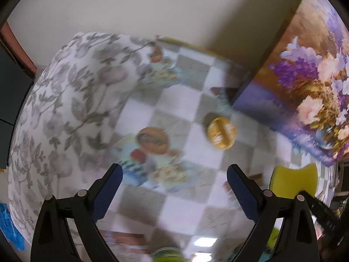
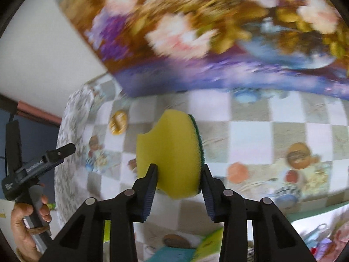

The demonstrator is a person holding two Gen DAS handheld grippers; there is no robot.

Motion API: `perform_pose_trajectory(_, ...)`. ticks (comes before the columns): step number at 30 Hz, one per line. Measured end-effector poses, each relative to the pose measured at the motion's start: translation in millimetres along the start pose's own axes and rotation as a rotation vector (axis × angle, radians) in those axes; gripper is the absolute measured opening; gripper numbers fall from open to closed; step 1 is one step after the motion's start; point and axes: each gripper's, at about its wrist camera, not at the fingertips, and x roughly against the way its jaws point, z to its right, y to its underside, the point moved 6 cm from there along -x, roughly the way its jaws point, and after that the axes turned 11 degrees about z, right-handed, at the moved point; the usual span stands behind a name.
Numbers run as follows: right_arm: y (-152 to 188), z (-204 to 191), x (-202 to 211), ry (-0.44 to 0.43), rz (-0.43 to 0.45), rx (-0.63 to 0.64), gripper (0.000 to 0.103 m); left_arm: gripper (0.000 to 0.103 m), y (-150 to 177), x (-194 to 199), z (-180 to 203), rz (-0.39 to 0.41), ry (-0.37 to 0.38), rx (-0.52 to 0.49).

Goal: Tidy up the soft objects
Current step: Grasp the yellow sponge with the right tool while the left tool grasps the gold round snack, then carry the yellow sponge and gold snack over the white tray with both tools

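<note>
From the left wrist, the left tool (image 1: 174,187) stood wide open with nothing between its blue ribbed pads, hanging above the surface (image 1: 174,100), which wore a glossy checked cloth printed with food pictures. Ahead of it and a little right lay a small round yellow puck (image 1: 221,133), flat and blurred. To the tool's left bulged a leaf-patterned white cushion (image 1: 72,100); ahead and right stood a flower-printed box (image 1: 305,91). At the far right, just beside the tool, showed the yellow sponge (image 1: 294,178).

From the right wrist, the right tool (image 2: 180,170) was clamped on that sponge (image 2: 165,148), held clear of the cloth: porous yellow foam, rounded with a notch, with a thin green scrubbing layer against the right pad. The box loomed beyond it. The left tool appeared at the far left in a person's hand (image 2: 24,224).

I judged the sorting was under way: the sponge was lifted but not placed, and the puck still lay out.
</note>
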Motion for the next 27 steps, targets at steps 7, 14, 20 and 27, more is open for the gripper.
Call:
perform_pose_trajectory(7,-23,57,33,0.066,0.085,-0.058,0.041,0.093,-10,-31,55,-0.002,-0.015,-0.031)
perform_pose_trajectory(14,-29,92,62,0.053,0.139,-0.064,0.041,0.085,-8,-74,70,-0.014,-0.058,-0.022)
perform_pose_trajectory(20,-17,109,58,0.027,0.111,-0.088,0.041,0.076,-9,-94,65,0.002,-0.087,-0.013)
perform_pose_trajectory(27,-7,122,50,0.026,0.092,-0.118,0.041,0.051,-7,-96,73,0.03,-0.057,-0.043)
